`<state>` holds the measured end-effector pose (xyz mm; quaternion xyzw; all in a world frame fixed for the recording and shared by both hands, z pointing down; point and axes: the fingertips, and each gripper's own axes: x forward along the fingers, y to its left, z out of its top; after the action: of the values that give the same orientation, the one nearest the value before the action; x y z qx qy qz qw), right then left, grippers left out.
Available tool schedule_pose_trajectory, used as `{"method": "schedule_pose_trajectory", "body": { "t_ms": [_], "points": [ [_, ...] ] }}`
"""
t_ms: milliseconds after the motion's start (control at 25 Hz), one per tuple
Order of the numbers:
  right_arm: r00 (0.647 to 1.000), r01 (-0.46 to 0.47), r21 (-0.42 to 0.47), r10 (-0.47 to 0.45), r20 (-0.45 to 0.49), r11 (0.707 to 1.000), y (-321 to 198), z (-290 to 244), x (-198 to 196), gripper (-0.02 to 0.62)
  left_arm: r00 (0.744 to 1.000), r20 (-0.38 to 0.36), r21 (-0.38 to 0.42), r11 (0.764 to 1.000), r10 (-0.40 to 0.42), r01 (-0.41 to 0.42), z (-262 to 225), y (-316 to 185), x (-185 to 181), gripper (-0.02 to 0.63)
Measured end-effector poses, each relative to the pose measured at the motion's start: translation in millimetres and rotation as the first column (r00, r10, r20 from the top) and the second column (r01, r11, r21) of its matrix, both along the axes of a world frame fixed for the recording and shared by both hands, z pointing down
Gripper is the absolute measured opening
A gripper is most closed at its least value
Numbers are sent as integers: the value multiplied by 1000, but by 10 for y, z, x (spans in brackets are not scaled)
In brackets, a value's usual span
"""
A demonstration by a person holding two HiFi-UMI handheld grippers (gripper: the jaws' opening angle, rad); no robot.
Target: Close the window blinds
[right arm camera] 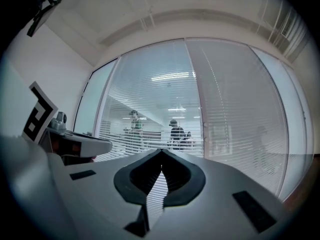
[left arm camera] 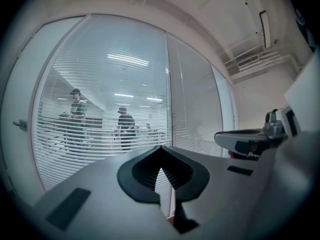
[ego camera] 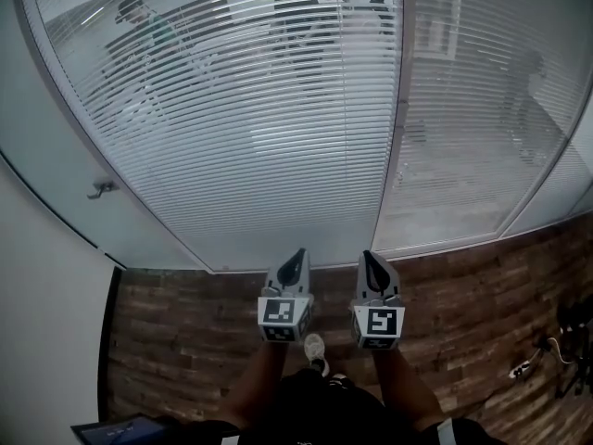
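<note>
Left claw (ego camera: 297,256) and right claw (ego camera: 369,258) both clenched on nothing, side by side, well short of the blinds (ego camera: 232,109) ahead, left-pane slats open; risk: no control for them shows, so groping forward I could strike the glass (ego camera: 56,146).

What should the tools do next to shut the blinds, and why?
Probably lift the left tool toward the left blinds: both it and the right tool hang shut, empty and short of the window, and people show through those slats.
</note>
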<state>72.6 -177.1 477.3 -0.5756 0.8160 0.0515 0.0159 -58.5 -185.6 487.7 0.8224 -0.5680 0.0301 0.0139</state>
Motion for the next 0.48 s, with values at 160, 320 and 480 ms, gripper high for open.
{"method": "schedule_pose_trajectory", "body": {
  "t_ms": [160, 320, 480],
  "points": [
    [1000, -15, -19, 15, 2, 1000, -236, -64, -27, 2, 1000, 22, 9, 1000, -7, 7, -75, -219, -14, -5],
    [1000, -11, -24, 11, -10, 1000, -502, -149, -24, 2, 1000, 11, 9, 1000, 7, -7, -165, -487, 12, -5],
    [999, -27, -57, 25, -31, 998, -614, -31, -69, 2, 1000, -12, 7, 1000, 9, -9, -36, -606, -39, -5]
  ]
}}
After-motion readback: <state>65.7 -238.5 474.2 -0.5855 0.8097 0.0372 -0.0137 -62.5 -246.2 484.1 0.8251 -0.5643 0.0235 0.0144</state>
